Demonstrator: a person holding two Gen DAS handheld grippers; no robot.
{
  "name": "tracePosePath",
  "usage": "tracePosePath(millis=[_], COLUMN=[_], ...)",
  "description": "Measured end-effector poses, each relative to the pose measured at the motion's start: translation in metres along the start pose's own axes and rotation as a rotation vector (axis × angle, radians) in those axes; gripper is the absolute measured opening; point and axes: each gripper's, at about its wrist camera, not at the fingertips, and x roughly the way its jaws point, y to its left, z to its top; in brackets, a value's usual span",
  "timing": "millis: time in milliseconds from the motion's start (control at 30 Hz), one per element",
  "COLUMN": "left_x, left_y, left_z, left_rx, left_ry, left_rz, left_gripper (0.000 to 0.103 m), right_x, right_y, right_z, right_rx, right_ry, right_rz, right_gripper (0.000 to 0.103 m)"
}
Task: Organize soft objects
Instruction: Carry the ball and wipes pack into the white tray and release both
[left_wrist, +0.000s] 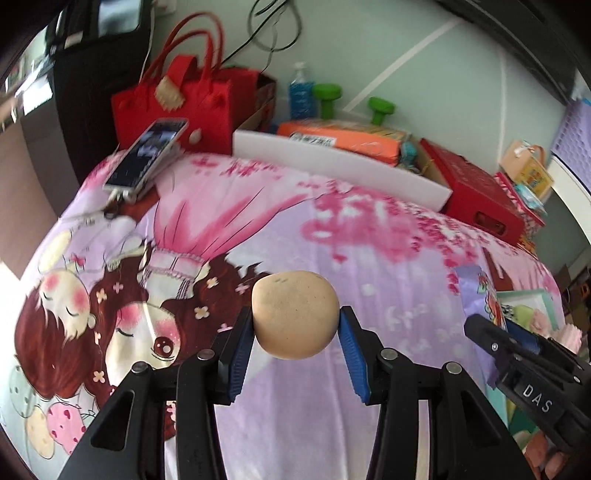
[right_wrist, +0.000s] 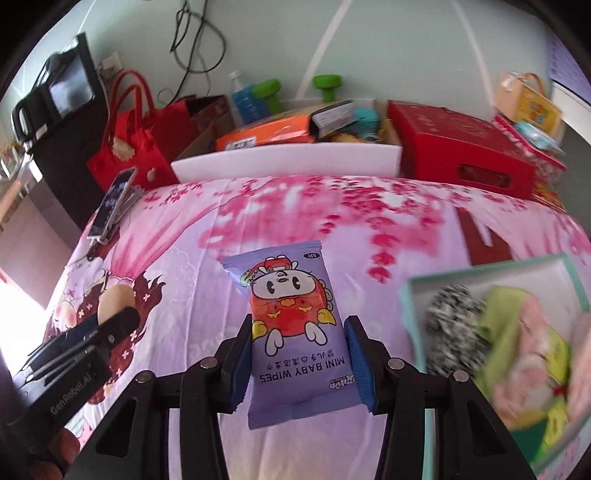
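Blue-padded fingers of the left gripper (left_wrist: 295, 325) sit closest to the left wrist camera, partly closed and pressing on both sides of a tan foam ball (left_wrist: 295, 315), which is held clear above the bed cover (left_wrist: 388, 288). From the right wrist camera, the right gripper (right_wrist: 299, 334) has its fingers about half closed around a purple pack of baby wipes (right_wrist: 291, 332); both blue pads touch the pack's long edges, and the pack hangs tilted away from the camera over the cover. Each gripper shows in the other's view: the right one at the lower right edge of the left view, the left one at the lower left of the right view with the tan ball at its tip. To the right of the wipes pack lies a shallow teal-rimmed tray (right_wrist: 480, 267) on the bed, holding a black-and-white speckled soft thing (right_wrist: 454, 325) and blurred green and pink soft items (right_wrist: 524, 350). Along the far edge of the bed stand a white box (right_wrist: 288, 162) with an orange packet (right_wrist: 266, 134) in it, a red box (right_wrist: 461, 147) to its right and a red felt bag (right_wrist: 125, 147) to its left. A phone (left_wrist: 147, 157) leans propped near the bag, at the bed's far left corner.
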Motion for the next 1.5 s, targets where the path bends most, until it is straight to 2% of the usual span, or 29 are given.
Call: tracePosePath(millis=[367, 667, 867, 1000, 1200, 1500], left_x=[-0.038, -0.045, -0.044, -0.035, -0.013, 0.01], left_y=[-0.053, -0.112, -0.157, -0.185, -0.211, -0.238], left_z=[0.002, -0.004, -0.013, -0.021, -0.035, -0.051], left_rx=[0.117, 0.236, 0.32, 0.377, 0.428, 0.455], left_ry=[-0.074, -0.086, -0.085, -0.069, -0.013, 0.043], left_rz=[-0.029, -0.104, -0.175, -0.217, -0.234, -0.297], left_gripper=[0.047, 0.047, 0.048, 0.048, 0.048, 0.048], right_x=[-0.053, -0.081, -0.094, -0.102, -0.103, -0.096], right_y=[-0.049, -0.083, -0.123, -0.16, -0.213, -0.236], right_z=[-0.028, -0.033, -0.035, -0.041, -0.056, -0.065], right_rx=[0.108, 0.131, 0.2, 0.276, 0.413, 0.458], right_ry=[-0.023, -0.073, -0.099, -0.108, -0.088, -0.062], right_rz=[-0.054, -0.072, -0.119, -0.173, -0.233, -0.24], right_gripper=[0.05, 0.05, 0.05, 0.05, 0.05, 0.05])
